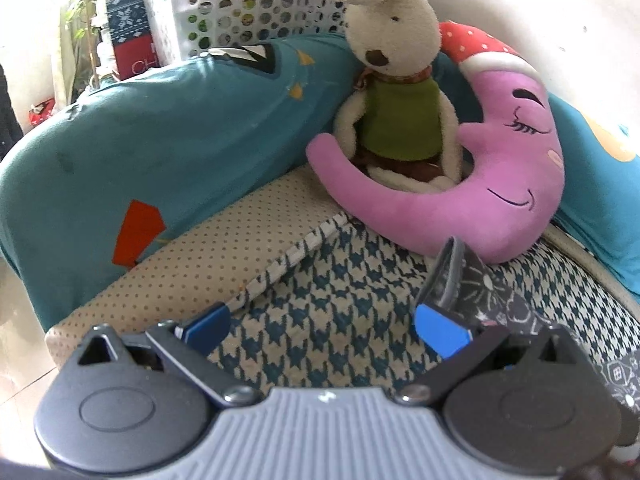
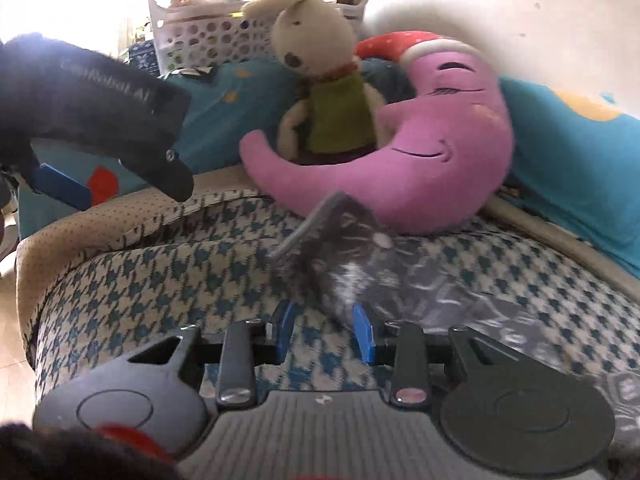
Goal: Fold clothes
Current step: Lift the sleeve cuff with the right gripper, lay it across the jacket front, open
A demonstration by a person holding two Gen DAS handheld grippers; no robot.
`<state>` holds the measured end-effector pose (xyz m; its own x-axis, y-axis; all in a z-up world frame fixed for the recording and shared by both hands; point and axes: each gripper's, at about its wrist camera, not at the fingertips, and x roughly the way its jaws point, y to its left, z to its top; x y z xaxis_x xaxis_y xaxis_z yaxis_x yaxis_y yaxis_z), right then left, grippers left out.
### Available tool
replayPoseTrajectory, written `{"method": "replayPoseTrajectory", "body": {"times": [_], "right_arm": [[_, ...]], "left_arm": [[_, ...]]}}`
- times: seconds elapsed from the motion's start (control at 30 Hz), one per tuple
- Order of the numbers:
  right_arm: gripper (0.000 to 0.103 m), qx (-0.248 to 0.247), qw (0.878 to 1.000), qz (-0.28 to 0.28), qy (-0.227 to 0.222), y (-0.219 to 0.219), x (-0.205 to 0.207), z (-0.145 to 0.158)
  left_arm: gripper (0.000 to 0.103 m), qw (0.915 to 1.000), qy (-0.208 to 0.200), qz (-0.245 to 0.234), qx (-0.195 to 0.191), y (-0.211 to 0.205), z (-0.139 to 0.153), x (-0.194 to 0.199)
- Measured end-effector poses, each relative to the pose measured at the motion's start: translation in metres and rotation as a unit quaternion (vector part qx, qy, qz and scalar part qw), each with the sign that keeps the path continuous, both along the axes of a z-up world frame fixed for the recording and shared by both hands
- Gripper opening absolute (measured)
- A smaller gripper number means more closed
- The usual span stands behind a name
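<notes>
Dark grey patterned garment (image 2: 360, 268), printed with pale line motifs, lay crumpled on houndstooth seat cover (image 2: 160, 280), one grey-edged corner raised just before pink moon cushion (image 2: 432, 160). Left gripper (image 1: 320, 328): jaws wide apart, right fingertip touching the garment's raised edge, nothing clamped. Right gripper (image 2: 324, 332): jaws apart, garment fold just ahead of them; contact could not be told. One plush rabbit (image 1: 392, 80) in green vest, seated in the one moon cushion; two teal cushions (image 1: 160, 128); one perforated white basket (image 1: 248, 8). Partly legible white lettering on the left gripper's body, blurred.
</notes>
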<state>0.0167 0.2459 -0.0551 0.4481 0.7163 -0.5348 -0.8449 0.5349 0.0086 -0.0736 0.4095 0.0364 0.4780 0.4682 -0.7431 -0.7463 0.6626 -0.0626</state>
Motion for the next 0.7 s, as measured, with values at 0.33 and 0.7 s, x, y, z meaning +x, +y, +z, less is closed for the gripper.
{"method": "replayPoseTrajectory", "body": {"times": [0.33,0.7], "right_arm": [[0.033,0.011,1.000,0.004,-0.013,0.030,0.002,-0.015],[0.007,0.039,0.999,-0.009,0.000,0.025,0.004,-0.001]], "left_arm": [[0.103,0.9999,0.007,0.010,0.009,0.006,-0.001,-0.002],[0.103,0.9988,0.010,0.027,0.039,0.005,0.006,-0.001]]}}
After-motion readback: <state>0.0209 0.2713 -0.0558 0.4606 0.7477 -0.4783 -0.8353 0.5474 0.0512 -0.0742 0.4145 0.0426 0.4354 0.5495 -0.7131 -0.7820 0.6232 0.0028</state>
